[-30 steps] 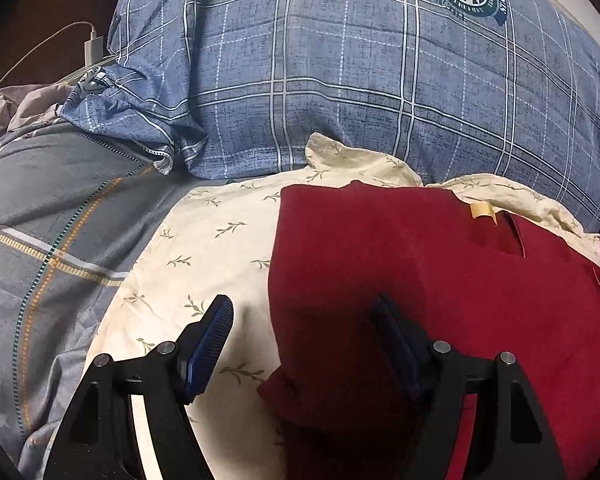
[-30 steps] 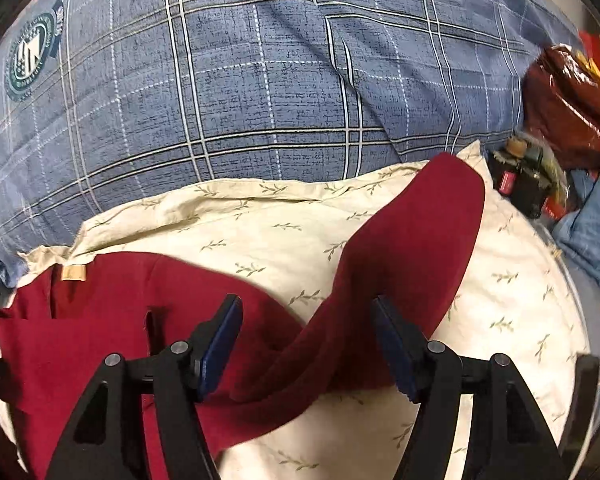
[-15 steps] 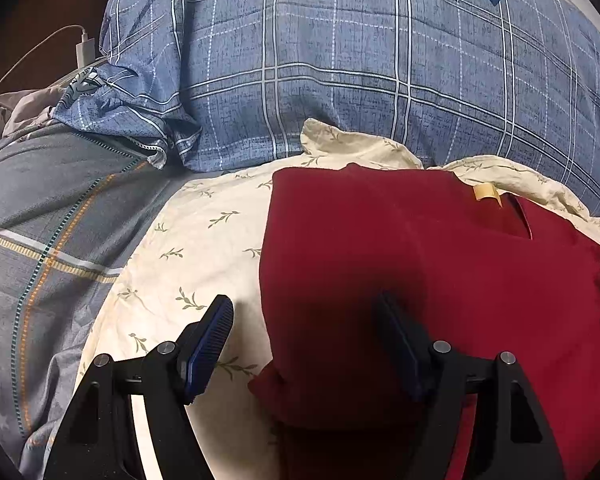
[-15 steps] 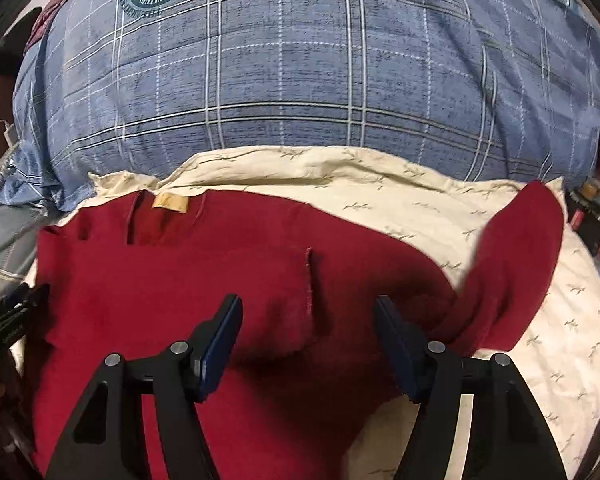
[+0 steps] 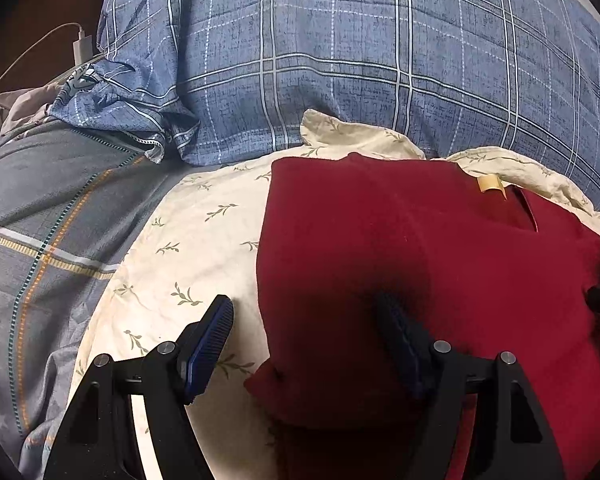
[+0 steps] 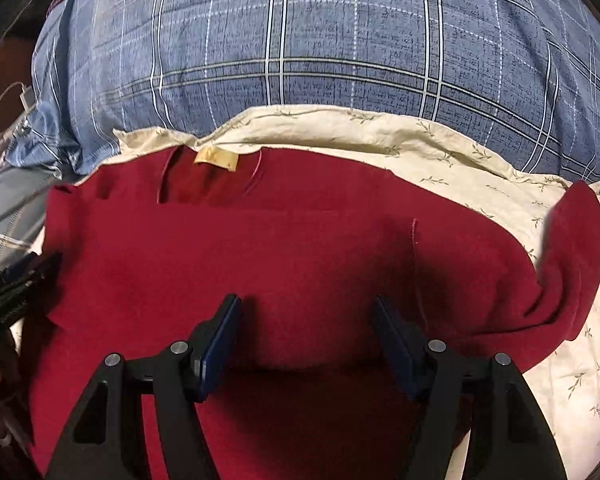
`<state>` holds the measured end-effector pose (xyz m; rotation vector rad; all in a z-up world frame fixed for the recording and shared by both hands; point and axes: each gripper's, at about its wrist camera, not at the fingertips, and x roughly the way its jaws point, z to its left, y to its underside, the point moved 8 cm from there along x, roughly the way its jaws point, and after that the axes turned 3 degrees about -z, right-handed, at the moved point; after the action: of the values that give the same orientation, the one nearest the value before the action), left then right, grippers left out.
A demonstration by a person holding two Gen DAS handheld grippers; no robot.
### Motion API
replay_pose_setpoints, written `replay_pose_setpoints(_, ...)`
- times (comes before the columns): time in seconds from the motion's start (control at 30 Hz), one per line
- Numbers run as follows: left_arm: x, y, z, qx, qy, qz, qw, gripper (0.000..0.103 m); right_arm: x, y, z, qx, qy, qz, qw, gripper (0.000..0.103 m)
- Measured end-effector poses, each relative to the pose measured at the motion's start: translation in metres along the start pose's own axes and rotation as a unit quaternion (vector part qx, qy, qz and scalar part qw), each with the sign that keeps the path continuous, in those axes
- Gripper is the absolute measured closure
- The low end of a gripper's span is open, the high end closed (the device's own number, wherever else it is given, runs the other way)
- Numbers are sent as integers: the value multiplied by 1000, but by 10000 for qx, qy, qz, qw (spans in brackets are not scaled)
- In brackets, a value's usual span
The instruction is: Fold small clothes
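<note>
Both views are dim and warm-toned, with light falling from above and behind the cameras. Fisheye distortion bows straight lines, and corners fall to black vignette. The red shirt [image 6: 300,248] carries soft dark shadows ahead of the fingers; its right edge is motion-blurred.

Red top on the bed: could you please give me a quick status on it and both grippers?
Left gripper open at the red top edge. Right gripper open above its middle. Top lies flat on cream cloth, one sleeve still out. Nothing in the way.
</note>
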<state>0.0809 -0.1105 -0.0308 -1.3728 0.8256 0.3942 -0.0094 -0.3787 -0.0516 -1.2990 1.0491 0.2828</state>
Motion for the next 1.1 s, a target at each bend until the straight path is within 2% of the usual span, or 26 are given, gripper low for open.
replay_pose_setpoints(0.17, 1, 0, 1, -7, 16, 7, 10000, 30, 1, 5, 4, -96, 117, -131, 9998, 29)
replay_pose_setpoints(0.43, -5, 0, 0, 5, 51, -34, 10000, 30, 0, 9, 3, 17, 115, -406, 9991, 26)
replay_pose_setpoints(0.63, -11, 2, 0, 42, 63, -79, 9999, 30, 2, 9, 5, -51, 151, -446, 9989, 22)
replay_pose_setpoints(0.87, -26, 1, -6, 74, 393, -208, 9990, 30, -6, 6, 2, 19, -2, -309, 9995, 21)
replay_pose_setpoints(0.97, -33, -1, -7, 76, 535, -261, 9982, 30, -25, -2, -11, 26, 48, -392, 9992, 21)
replay_pose_setpoints(1.03, -32, 0, -7, 105, 512, -253, 9983, 30, -32, -9, -24, 6, 226, -406, 9989, 21)
replay_pose_setpoints(1.1, -28, 2, -6, 100, 487, -192, 9986, 30, -34, -12, -36, 144, 186, -355, 9991, 21)
